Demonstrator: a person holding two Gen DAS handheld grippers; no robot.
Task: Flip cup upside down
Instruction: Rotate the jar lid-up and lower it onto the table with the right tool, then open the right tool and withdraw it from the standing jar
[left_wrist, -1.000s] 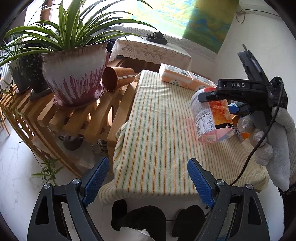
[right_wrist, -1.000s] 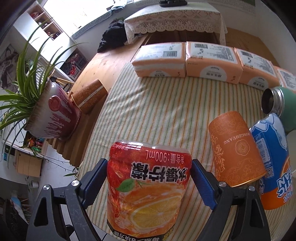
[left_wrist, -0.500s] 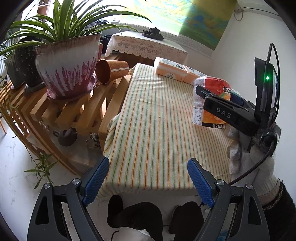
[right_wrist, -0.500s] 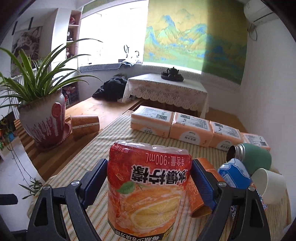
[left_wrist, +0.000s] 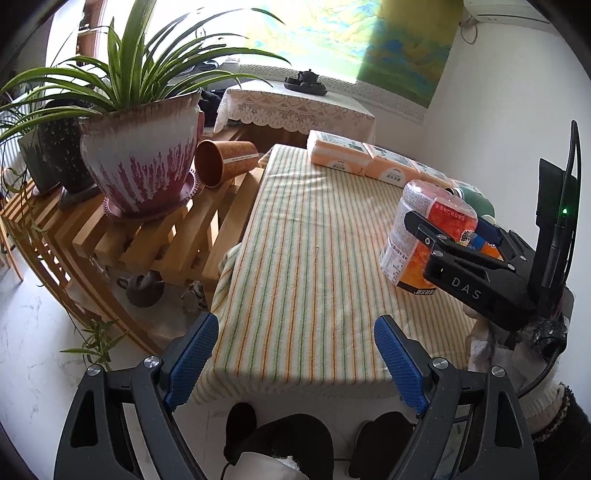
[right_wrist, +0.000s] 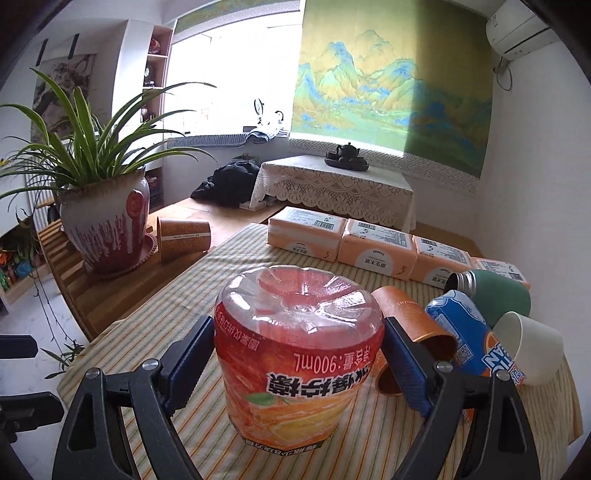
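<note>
- The right gripper (right_wrist: 299, 365) is pinching a cut-off plastic bottle cup (right_wrist: 295, 354) with a red and orange juice label between its two blue pads (right_wrist: 400, 363), one on each side of the cup's wall.
- The cup sits squarely in the middle of that claw, closed bottom up and facing away from the camera, its label text reading upside down.
- In the left wrist view the same cup (left_wrist: 424, 236) appears at the right, over the right side of the striped tablecloth (left_wrist: 314, 258), tilted, with the black right gripper (left_wrist: 436, 243) clamped round it. Whether the cup's lower edge touches the cloth cannot be told.
- The left gripper (left_wrist: 295, 354) is spread wide with nothing between its blue pads (left_wrist: 192, 350); it hangs near the front edge of the table, well apart from the cup.
- Just right of the held cup, an orange paper cup (right_wrist: 410, 332) lies tipped on the cloth, beside a blue and orange bottle (right_wrist: 469, 336), a green flask (right_wrist: 495, 291) and a pale cup (right_wrist: 532, 343) on their sides.
- A row of orange tissue packs (right_wrist: 369, 243) lines the far edge of the table.
- To the left, a potted plant (right_wrist: 103, 218) stands on a wooden slat bench (left_wrist: 155, 236), with another orange paper cup (right_wrist: 183, 238) lying on its side just beside the pot.
</note>
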